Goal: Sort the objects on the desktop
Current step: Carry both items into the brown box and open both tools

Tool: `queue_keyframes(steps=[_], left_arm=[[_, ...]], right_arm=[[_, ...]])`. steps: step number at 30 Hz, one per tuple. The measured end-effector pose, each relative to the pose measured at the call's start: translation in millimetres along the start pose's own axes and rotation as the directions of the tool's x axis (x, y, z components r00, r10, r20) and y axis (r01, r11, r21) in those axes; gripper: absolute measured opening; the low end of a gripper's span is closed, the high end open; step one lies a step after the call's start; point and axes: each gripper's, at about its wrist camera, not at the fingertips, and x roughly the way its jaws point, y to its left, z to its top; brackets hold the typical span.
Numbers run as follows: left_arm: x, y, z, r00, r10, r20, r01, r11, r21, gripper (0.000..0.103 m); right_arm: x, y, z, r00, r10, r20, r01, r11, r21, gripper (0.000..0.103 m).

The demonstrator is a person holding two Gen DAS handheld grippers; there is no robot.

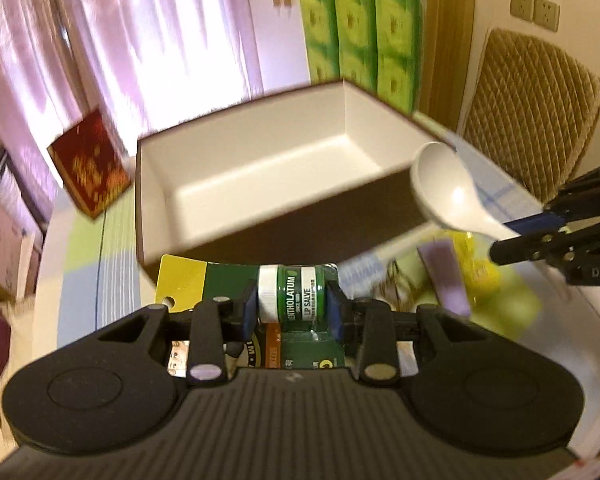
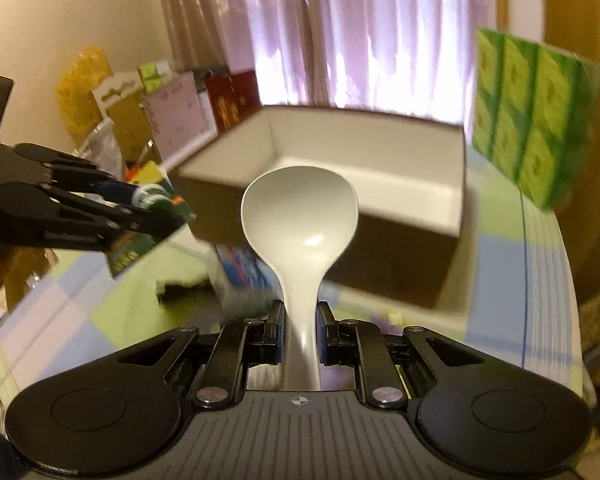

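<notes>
My left gripper (image 1: 292, 306) is shut on a green lip salve jar in its carded pack (image 1: 290, 294), held off the table in front of the open box (image 1: 260, 168). The box is dark brown outside and white inside, with nothing in it. My right gripper (image 2: 299, 334) is shut on the handle of a white plastic spoon (image 2: 300, 216), bowl pointing toward the box (image 2: 420, 168). In the left wrist view the spoon (image 1: 448, 192) and right gripper (image 1: 512, 236) hover at the box's right front corner. In the right wrist view the left gripper (image 2: 140, 204) holds the salve pack (image 2: 156, 216) at the left.
A checked cloth (image 2: 500, 272) covers the table. On it lie a blue-and-white pack (image 2: 240, 276), a small black item (image 2: 180, 290) and a purple strip (image 1: 446, 276). Green tissue packs (image 1: 364, 40) stand behind the box, a red box (image 1: 92, 168) to its left, a chair (image 1: 532, 112) at the right.
</notes>
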Motion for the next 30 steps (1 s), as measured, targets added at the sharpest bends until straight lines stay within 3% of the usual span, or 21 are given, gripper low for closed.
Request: queue_keyframes(steps=[16,23,30], left_arm=[[55,37,75,0.997,-0.02,0.072,0.019,1.0,0.017,0.03],[92,54,102,0.997,-0.039,0.061,0.038,0.999,0.022,0.03],[142,59,106,0.998,-0.059,-0.016,0.06,0.998,0.015,0.03]], right_arm=[[68,-27,104,0.999,-0.001,0.039,0.005,0.995,-0.097,0.012],[113,-52,129,1.0,-0.012,-0.015,0.011,0.995,-0.097,0.012],[155,-75,132,0.994,-0.019,-0.104,0.01,0.996,-0.084,0.012]])
